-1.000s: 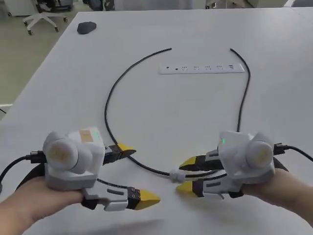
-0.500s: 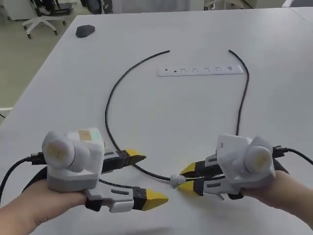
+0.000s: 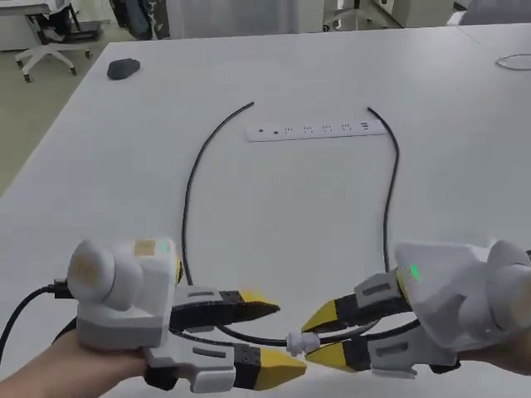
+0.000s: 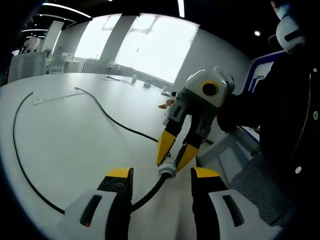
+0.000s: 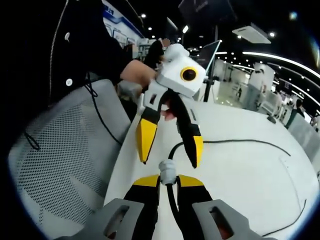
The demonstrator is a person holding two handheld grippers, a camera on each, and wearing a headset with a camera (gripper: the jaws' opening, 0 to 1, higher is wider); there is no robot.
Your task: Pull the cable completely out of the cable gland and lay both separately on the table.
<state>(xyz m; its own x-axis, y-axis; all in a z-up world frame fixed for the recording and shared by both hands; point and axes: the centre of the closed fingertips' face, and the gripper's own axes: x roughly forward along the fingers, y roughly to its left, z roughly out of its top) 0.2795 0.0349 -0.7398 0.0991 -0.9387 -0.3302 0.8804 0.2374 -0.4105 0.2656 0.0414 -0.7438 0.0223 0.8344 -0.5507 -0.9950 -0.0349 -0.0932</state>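
**Limits of visibility.** In the head view the right gripper [image 3: 309, 342] is cut off by the right and bottom edges. The left gripper [image 3: 284, 340] hides part of the black cable [image 3: 189, 199] beneath its body. Whether the white cable gland [image 3: 298, 340] rests on the table [image 3: 274, 215] or hangs just above it cannot be told.

**Change from half a second ago.** The left gripper has moved right, and its tips now reach almost to the gland. The power strip [image 3: 319, 130] and the mouse [image 3: 124, 68] sit elsewhere in the frame because the camera has moved.

**Per view.**
- Head view: the cable is still threaded through the gland at the near edge. Both of its free ends lie far off by the power strip.
- Right gripper view: the right jaws are closed on the cable just behind the gland, which stands beyond their tips. A mesh chair [image 5: 65, 165] shows to the left.
- Left gripper view: the left jaws stand wide apart. The cable runs between them, close to one jaw, and is not clamped.
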